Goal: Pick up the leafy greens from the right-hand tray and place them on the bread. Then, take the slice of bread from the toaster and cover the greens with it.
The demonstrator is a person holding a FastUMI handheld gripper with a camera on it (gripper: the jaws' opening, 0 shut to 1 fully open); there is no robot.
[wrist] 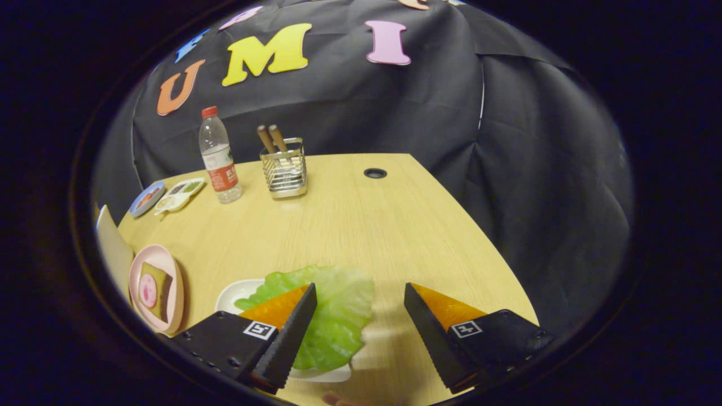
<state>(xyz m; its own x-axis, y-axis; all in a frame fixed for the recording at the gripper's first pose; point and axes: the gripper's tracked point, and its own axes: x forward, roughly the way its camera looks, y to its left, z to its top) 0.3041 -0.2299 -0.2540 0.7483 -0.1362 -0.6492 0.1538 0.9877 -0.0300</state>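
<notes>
A green lettuce leaf (333, 316) lies on a small white tray (237, 293) on the wooden table, its right edge hanging over the tray. My gripper (359, 288) is open just above it. The left finger covers part of the leaf, and the right finger hovers over bare table to the leaf's right. Left of the tray stands a pink plate (179, 293) holding a slice of bread (162, 285) with a round pink slice (148, 291) on top. A pale boxy object (113, 242), cut off and unclear, stands beyond the plate.
At the back left stand a water bottle (219, 158) with a red cap, a wire holder (285, 172) with chopsticks, and two small dishes (169, 194). A cable hole (375, 172) sits near the table's far edge. Black cloth walls close the booth.
</notes>
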